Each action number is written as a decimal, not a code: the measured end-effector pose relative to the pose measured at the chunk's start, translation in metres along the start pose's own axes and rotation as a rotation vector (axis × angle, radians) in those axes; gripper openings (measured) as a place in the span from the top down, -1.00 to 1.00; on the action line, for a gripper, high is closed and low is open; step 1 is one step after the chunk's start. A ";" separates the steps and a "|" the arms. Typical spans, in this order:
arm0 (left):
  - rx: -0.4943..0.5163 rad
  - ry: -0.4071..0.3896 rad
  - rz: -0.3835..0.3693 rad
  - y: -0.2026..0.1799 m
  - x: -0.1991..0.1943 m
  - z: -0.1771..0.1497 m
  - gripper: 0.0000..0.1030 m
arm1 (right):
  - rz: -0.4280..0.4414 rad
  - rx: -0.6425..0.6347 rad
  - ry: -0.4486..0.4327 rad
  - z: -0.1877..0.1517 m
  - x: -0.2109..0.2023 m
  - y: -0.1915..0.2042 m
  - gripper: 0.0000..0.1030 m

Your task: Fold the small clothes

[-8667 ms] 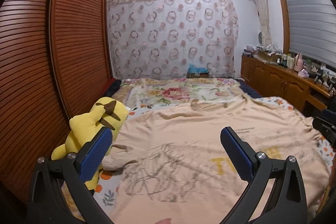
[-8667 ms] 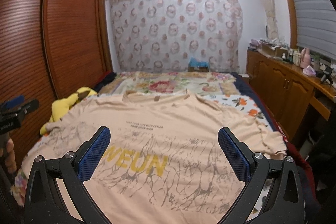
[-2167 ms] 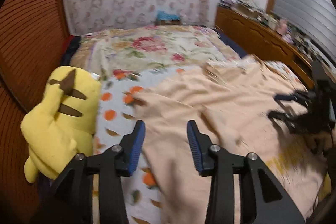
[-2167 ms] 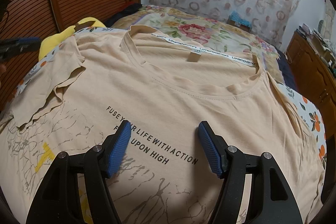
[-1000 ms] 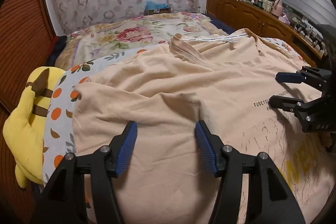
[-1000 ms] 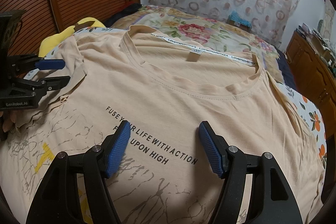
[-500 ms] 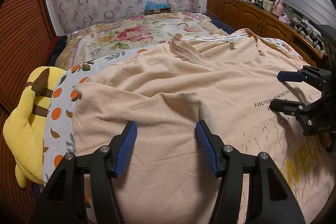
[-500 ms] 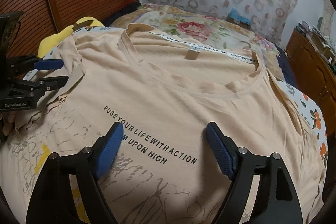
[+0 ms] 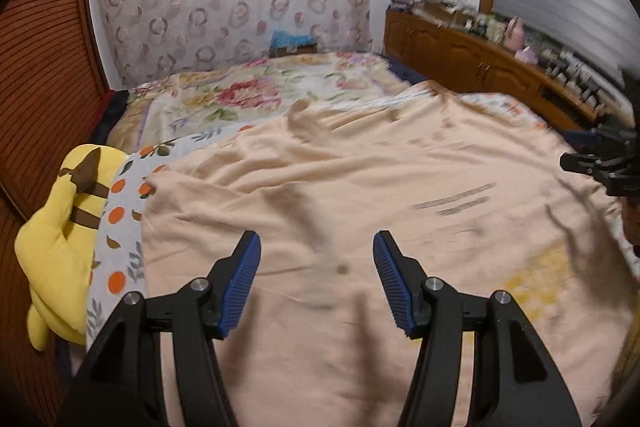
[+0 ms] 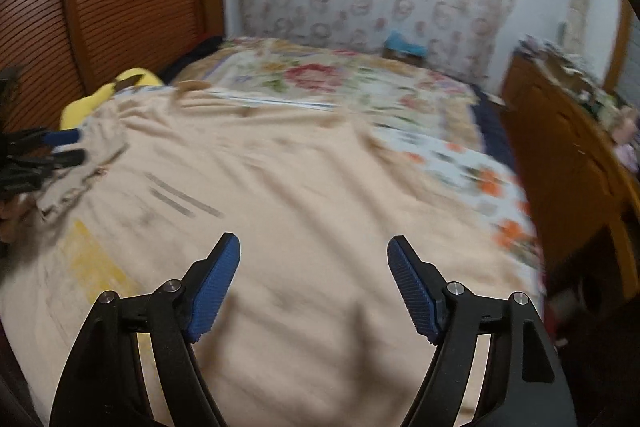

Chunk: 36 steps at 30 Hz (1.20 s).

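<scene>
A peach T-shirt (image 9: pixel 360 195) with dark lettering and a yellow print lies spread face up on the bed; it also fills the right wrist view (image 10: pixel 280 195). My left gripper (image 9: pixel 317 267) is open and empty above the shirt's left side. My right gripper (image 10: pixel 313 267) is open and empty above the shirt's right side. Each gripper shows at the edge of the other's view: the right one (image 9: pixel 592 155), the left one (image 10: pixel 60 147). Both views are motion-blurred.
A yellow plush toy (image 9: pixel 60 227) lies at the bed's left edge by the brown slatted wardrobe (image 9: pixel 36 75). A floral bedspread (image 9: pixel 248 95) covers the far bed. A wooden cabinet (image 9: pixel 480 63) with small items runs along the right wall.
Both grippers have pulled back and up from the shirt. The right jaws have opened wider. The right view has swung toward the shirt's right side. The frames have become blurred.
</scene>
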<state>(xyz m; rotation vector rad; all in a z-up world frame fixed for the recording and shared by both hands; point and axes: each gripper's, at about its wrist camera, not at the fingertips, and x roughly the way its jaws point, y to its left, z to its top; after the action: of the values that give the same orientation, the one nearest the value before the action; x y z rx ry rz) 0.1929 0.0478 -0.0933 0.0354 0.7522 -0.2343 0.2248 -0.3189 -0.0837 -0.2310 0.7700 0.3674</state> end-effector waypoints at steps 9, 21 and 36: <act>0.020 -0.086 -0.046 -0.058 -0.041 -0.012 -0.13 | -0.165 0.115 0.049 -0.067 -0.043 -0.092 -0.48; 0.048 -0.104 -0.102 -0.113 -0.059 -0.032 -0.13 | -0.170 0.159 0.086 -0.102 -0.042 -0.106 0.12; 0.034 -0.108 -0.098 -0.117 -0.065 -0.047 -0.13 | -0.063 0.067 -0.080 -0.034 -0.081 -0.066 0.93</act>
<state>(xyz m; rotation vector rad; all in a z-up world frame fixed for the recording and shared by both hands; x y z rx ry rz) 0.0892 -0.0474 -0.0769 0.0179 0.6426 -0.3393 0.1767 -0.4101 -0.0444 -0.1757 0.6931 0.2891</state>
